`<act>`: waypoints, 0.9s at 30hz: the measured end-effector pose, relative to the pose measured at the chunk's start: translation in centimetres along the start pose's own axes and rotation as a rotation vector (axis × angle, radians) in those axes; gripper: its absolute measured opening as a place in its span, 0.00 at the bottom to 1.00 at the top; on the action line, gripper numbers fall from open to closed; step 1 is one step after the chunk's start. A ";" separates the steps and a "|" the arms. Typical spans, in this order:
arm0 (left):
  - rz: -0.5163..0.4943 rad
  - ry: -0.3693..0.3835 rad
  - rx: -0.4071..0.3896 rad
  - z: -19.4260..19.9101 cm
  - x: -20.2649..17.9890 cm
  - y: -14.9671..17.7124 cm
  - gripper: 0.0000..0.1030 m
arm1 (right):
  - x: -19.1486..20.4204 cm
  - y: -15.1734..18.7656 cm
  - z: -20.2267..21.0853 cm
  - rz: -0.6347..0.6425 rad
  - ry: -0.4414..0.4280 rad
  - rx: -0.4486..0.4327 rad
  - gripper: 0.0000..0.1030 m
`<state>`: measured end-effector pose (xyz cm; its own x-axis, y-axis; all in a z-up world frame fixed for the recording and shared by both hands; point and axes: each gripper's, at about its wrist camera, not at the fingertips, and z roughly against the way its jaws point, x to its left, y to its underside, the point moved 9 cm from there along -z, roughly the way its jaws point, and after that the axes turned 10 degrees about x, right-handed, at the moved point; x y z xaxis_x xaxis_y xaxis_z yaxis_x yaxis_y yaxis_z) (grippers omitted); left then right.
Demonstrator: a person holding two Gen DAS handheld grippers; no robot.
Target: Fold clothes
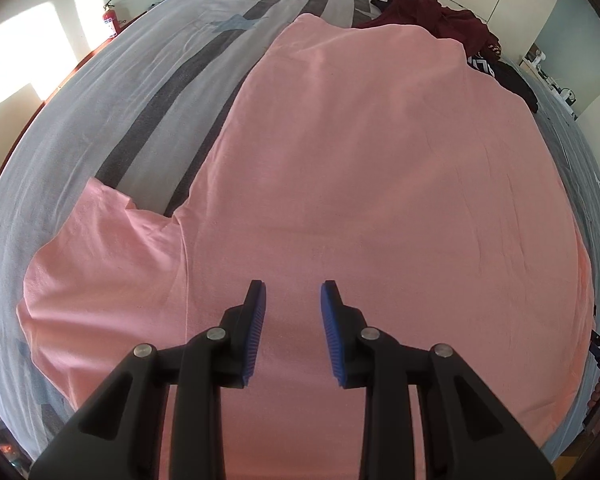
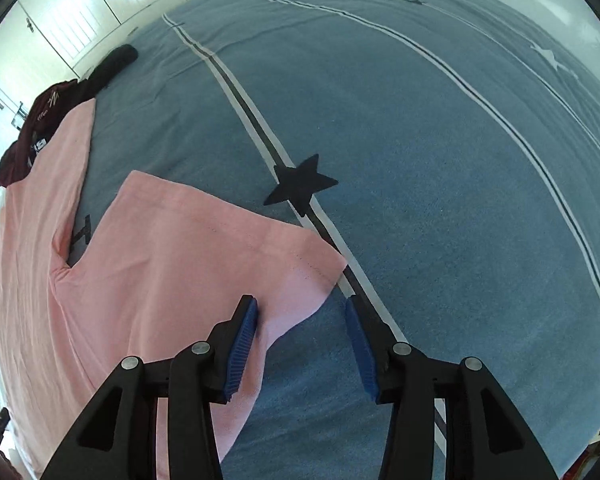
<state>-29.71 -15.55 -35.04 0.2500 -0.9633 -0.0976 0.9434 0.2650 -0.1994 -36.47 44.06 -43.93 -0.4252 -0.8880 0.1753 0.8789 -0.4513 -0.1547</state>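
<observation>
— Blue pads of the left gripper [image 1: 292, 290]?
— Parted, empty, over the pink T-shirt [image 1: 360, 184] lying flat on the bedspread [image 1: 100, 92].
— Right gripper [image 2: 301, 306]?
— Spread wider, gripping nothing — its left pad just over the sleeve [image 2: 228, 236] edge.

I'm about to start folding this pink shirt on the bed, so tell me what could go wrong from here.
1. The right gripper is open at the very corner of the sleeve; closing there may catch only a thin edge, or the bedspread too.
2. The left gripper is open over flat pink shirt fabric with no edge between its pads, so a pinch could bunch it.
3. The dark clothes pile touches the shirt's far end and might be dragged along.
</observation>
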 end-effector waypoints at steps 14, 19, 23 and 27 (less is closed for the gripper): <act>-0.017 -0.029 0.017 1.0 1.3 -0.1 0.25 | -2.8 1.2 1.7 0.085 0.136 0.023 0.05; 0.009 -0.042 0.017 1.3 3.6 0.0 0.25 | -1.5 1.3 3.5 0.119 0.253 -0.027 0.07; 0.044 -0.046 0.020 1.5 5.4 0.3 0.25 | -1.9 1.5 5.2 0.059 0.383 -0.053 0.11; 0.056 -0.035 0.017 1.8 6.5 0.5 0.25 | -1.3 1.7 6.4 0.021 0.366 -0.077 0.11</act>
<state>-27.28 -21.75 -34.05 0.3100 -0.9479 -0.0735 0.9312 0.3183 -0.1776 -33.03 45.06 -38.20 -0.4690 -0.8635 -0.1854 0.8751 -0.4261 -0.2293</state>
